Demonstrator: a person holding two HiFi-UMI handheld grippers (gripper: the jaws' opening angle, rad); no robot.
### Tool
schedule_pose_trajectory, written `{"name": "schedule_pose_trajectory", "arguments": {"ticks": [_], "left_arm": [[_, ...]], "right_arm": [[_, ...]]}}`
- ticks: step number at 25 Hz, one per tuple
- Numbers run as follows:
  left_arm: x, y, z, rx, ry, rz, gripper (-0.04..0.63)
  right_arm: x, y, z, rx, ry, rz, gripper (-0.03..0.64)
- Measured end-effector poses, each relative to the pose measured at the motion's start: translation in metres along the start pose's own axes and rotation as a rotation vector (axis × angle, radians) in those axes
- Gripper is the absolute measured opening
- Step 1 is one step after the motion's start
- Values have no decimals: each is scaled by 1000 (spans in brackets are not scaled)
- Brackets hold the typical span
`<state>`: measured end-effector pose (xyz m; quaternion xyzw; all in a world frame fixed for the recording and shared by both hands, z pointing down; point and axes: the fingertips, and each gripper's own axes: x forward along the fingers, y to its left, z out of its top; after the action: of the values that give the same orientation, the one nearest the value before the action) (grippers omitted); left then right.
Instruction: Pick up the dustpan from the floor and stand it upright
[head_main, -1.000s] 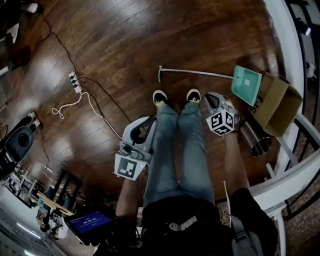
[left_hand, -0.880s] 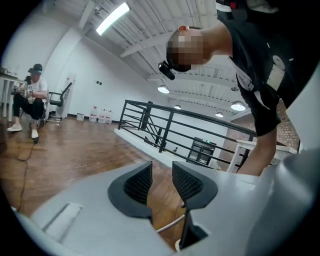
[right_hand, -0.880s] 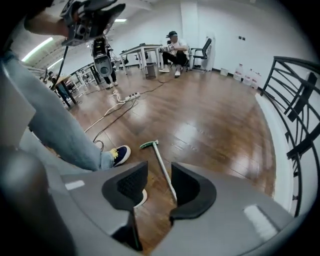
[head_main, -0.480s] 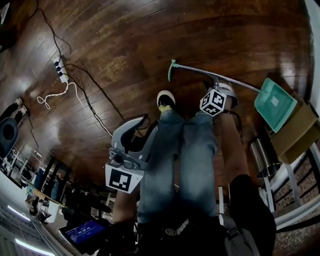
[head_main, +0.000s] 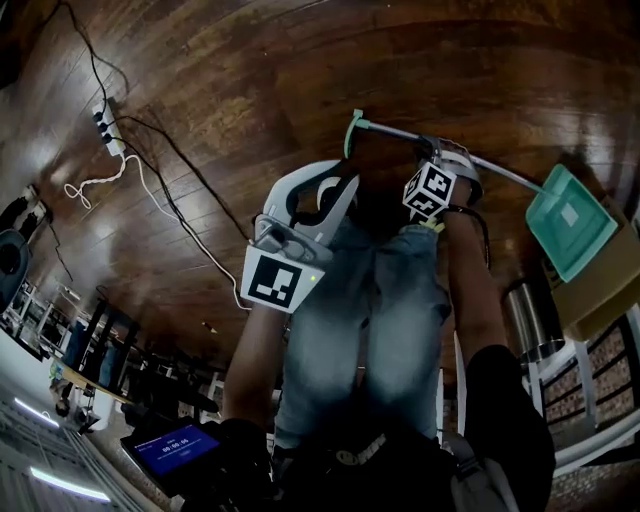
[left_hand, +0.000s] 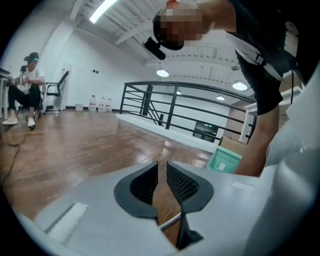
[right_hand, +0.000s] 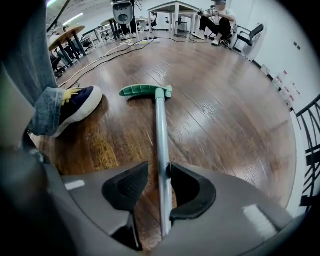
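Your right tool (head_main: 441, 160) points down at the dustpan (head_main: 570, 222), which lies flat on the wooden floor (head_main: 230, 80). Its jaws have just been opening and straddle the metal shaft (right_hand: 160, 135), unclenched. Your left tool (head_main: 324, 194), jaws just narrowing, stays released, gripping nothing.
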<state>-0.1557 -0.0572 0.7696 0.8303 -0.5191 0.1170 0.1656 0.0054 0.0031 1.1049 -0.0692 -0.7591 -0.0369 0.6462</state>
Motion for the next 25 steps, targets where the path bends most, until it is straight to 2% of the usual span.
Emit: {"name": "schedule_pose_trajectory", "arguments": {"ticks": [2,4,6,8,11,15,17,19,22,25], "left_arm": [[7,-1,-32,-77,73,-10,72],[9,0,-67,-204,164,6,67],[16,6,-87,-276,187,18,60],[22,15,-96,-310,182,40,56],[21,24,-97,-360,164,67,49],[13,23,-92,-343,151,69,45],[4,27,-79,-346,126,85,44],[-9,24,-47,-354,97,101,44],[-36,8,23,-352,54,103,43],[-65,2,93,-318,-2,106,40]], "right_arm": [[4,-1,-3,11,2,2,144],[9,-1,-3,19,0,8,140],[14,0,-3,17,-4,17,140],[13,-1,-2,31,-17,26,136],[11,3,2,22,-29,34,87],[3,-5,5,21,-37,5,86],[-14,-13,13,26,-57,-20,84],[-55,-24,19,39,-86,-50,81],[-145,-39,31,73,-151,-102,76],[-234,-55,55,138,-262,-154,75]]}}
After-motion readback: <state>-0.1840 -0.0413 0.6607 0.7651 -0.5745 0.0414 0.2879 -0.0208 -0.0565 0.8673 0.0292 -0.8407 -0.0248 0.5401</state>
